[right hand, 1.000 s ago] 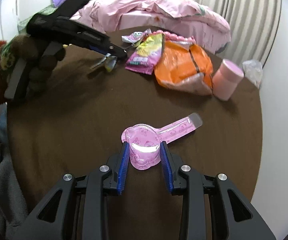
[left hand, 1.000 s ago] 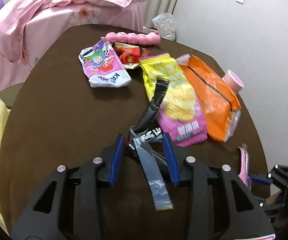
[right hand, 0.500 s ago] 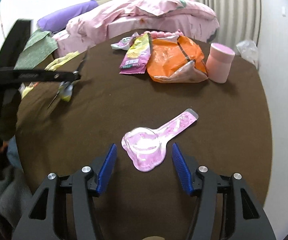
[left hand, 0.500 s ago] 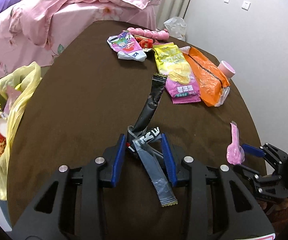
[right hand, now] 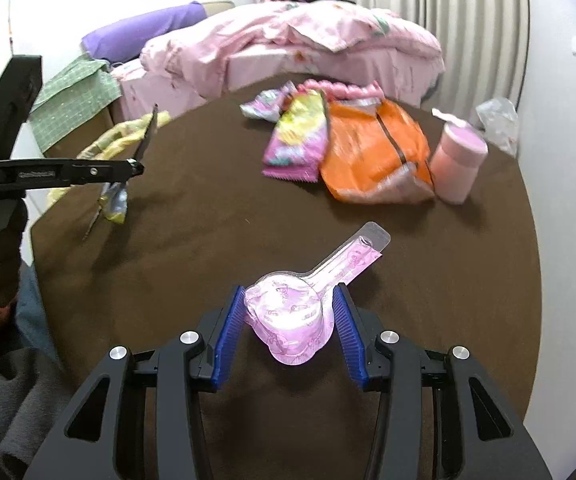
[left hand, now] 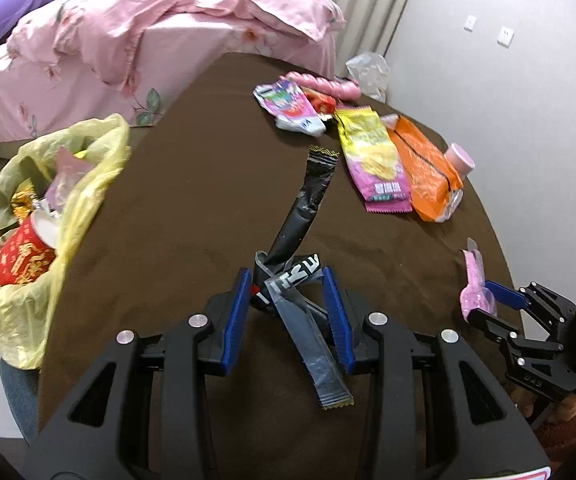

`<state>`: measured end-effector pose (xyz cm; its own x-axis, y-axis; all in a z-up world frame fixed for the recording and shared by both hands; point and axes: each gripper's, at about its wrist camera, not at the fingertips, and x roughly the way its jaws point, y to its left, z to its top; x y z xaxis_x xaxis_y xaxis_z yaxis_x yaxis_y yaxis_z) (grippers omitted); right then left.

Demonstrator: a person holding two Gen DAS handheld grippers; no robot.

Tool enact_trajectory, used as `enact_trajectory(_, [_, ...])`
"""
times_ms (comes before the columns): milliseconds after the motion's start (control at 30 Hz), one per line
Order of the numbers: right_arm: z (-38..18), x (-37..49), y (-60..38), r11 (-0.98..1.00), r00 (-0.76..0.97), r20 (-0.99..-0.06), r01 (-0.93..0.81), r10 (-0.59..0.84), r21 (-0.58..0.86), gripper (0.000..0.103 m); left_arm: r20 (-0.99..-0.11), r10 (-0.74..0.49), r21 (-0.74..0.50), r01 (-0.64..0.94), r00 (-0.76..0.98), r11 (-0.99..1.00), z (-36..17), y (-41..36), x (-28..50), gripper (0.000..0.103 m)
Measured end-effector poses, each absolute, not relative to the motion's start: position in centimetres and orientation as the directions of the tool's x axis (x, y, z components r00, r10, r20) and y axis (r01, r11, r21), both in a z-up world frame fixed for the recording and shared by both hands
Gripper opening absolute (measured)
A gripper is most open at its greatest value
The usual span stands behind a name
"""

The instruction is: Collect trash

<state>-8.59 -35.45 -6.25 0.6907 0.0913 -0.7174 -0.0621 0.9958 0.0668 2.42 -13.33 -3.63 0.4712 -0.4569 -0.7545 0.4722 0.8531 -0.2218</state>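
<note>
My left gripper (left hand: 286,276) is shut on a bundle of black and grey wrappers (left hand: 288,296), with one long black wrapper (left hand: 312,196) sticking up ahead of it, above the brown table (left hand: 168,220). A yellow plastic bag (left hand: 88,184) full of trash hangs off the table's left edge. In the right wrist view the left gripper (right hand: 138,166) shows side-on at the left. My right gripper (right hand: 290,292) straddles a pink spoon-shaped blister pack (right hand: 288,316). Its jaws are closing, the left pad touches the pack and a thin gap remains at the right pad. The left wrist view shows the right gripper (left hand: 484,300) at the table's right edge.
At the table's far side lie an orange bag (right hand: 372,152), a yellow and pink snack bag (right hand: 296,136), a small colourful packet (left hand: 288,108) and a pink cup (right hand: 458,164). A bed with pink bedding (left hand: 168,20) stands behind. A red cup (left hand: 24,256) sits in the yellow bag.
My left gripper carried the wrappers leftwards and the yellow bag came into view. My right gripper let go of the pink pack, opened wide, then narrowed around it again.
</note>
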Motion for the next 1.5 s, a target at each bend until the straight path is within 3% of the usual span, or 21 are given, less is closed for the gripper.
enact_trajectory(533, [1.4, -5.1, -28.6, 0.968, 0.760, -0.628, -0.246, 0.166, -0.043, 0.043, -0.629, -0.415, -0.217, 0.365, 0.657, 0.905, 1.8, -4.0, 2.6, 0.035])
enact_trajectory(900, [5.7, 1.5, -20.8, 0.921, 0.777, -0.572, -0.379, 0.263, -0.090, 0.043, -0.627, -0.287, -0.247, 0.164, 0.725, 0.955, 1.4, 6.5, 7.5, 0.035])
enact_trajectory(1500, [2.2, 11.4, -9.3, 0.788, 0.678, -0.635, -0.591, 0.370, -0.172, 0.043, -0.613, -0.263, -0.356, 0.037, 0.745, 0.934, -1.0, 12.3, 11.3, 0.035])
